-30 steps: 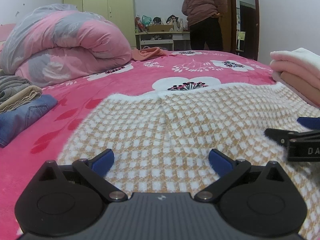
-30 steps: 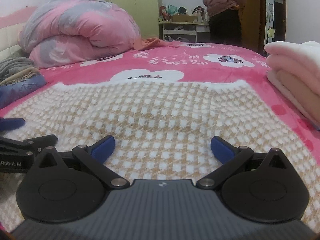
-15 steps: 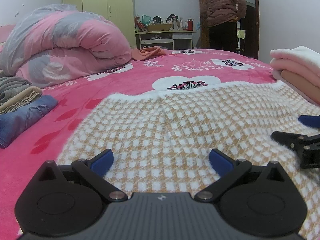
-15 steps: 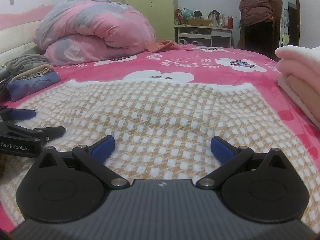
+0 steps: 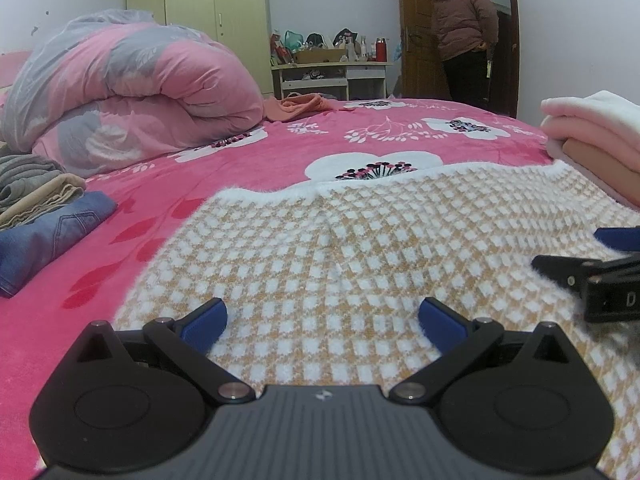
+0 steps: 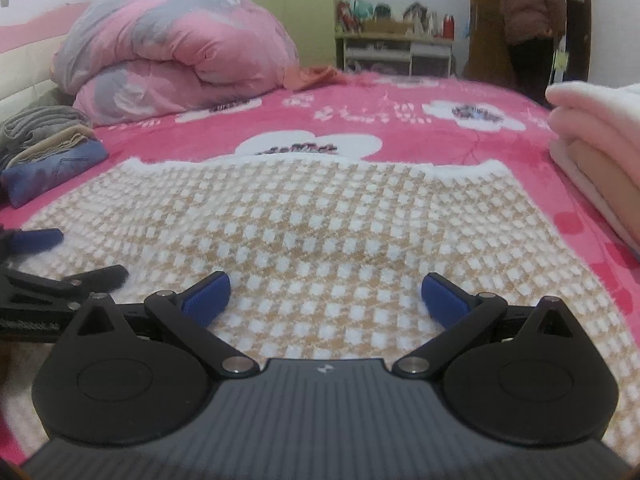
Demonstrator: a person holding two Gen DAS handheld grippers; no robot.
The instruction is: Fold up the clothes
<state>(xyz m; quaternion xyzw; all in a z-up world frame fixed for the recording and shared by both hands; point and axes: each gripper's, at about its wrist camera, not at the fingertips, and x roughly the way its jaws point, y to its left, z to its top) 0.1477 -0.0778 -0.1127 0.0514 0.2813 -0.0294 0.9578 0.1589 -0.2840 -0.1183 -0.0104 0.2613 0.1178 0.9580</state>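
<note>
Left gripper (image 5: 323,317): fingers spread wide, empty, low over garment.
Right gripper (image 6: 326,295): fingers spread wide, empty.
Checked garment (image 5: 360,256): flat on pink bedspread (image 5: 200,200), frame centre.
Folded stacks: left and right edges.

Tan-and-white checked garment (image 5: 360,256), pink floral bedspread (image 5: 280,148)

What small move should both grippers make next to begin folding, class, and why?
Probably lower both and close on the near edge of the checked garment: it lies flat on the bed, and the left gripper and right gripper are open above it, holding nothing.
</note>
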